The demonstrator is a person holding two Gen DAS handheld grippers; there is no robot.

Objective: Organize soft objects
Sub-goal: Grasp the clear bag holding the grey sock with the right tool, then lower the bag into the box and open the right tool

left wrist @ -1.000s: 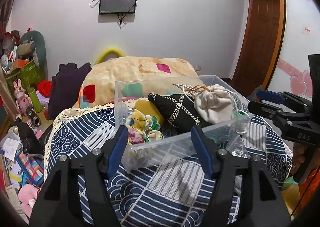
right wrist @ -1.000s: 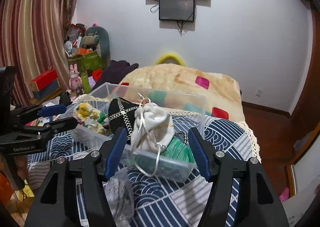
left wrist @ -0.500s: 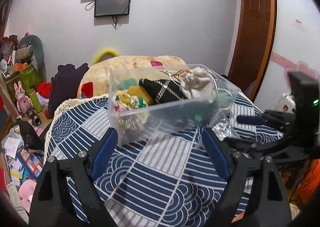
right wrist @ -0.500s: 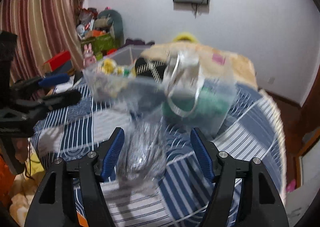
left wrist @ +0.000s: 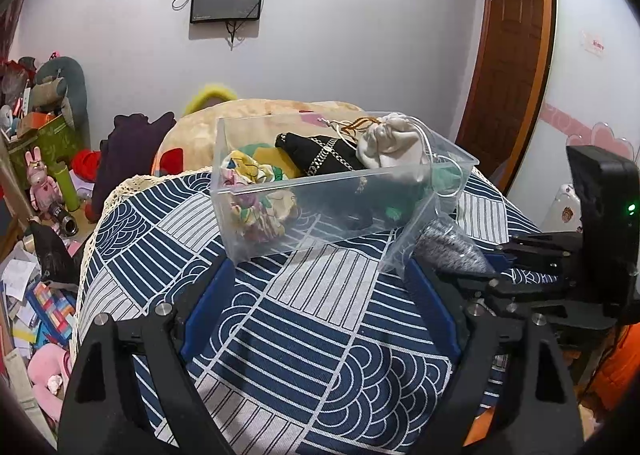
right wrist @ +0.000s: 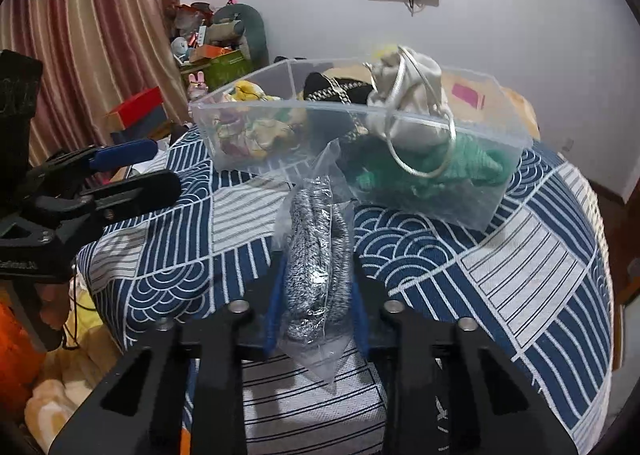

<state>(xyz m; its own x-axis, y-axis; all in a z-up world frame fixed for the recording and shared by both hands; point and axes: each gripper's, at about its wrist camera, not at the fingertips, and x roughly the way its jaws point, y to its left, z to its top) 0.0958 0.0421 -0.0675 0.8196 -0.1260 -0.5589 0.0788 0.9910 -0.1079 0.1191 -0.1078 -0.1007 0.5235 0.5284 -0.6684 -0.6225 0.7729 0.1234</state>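
Observation:
A clear plastic box [left wrist: 280, 211] [right wrist: 472, 135] stands on the blue patterned cloth. It holds a white drawstring pouch [left wrist: 390, 145] [right wrist: 412, 95], a black chained bag [left wrist: 320, 159], a floral cloth [left wrist: 256, 191] and a green knit item [right wrist: 460, 171]. My right gripper [right wrist: 316, 287] is shut on a clear plastic bag with a grey knit item [right wrist: 316, 247] [left wrist: 444, 247], just in front of the box. My left gripper [left wrist: 320, 295] is open and empty, in front of the box.
The blue cloth [left wrist: 304, 335] covers a raised surface with a lace edge at the left. A beige quilted bed [left wrist: 260, 111] lies behind. Toys and boxes [left wrist: 36, 175] clutter the left floor. A wooden door [left wrist: 508, 55] is at the right.
Both grippers pulled back from the box. The right gripper's jaws closed on the bagged grey knit item, which earlier lay between open jaws.

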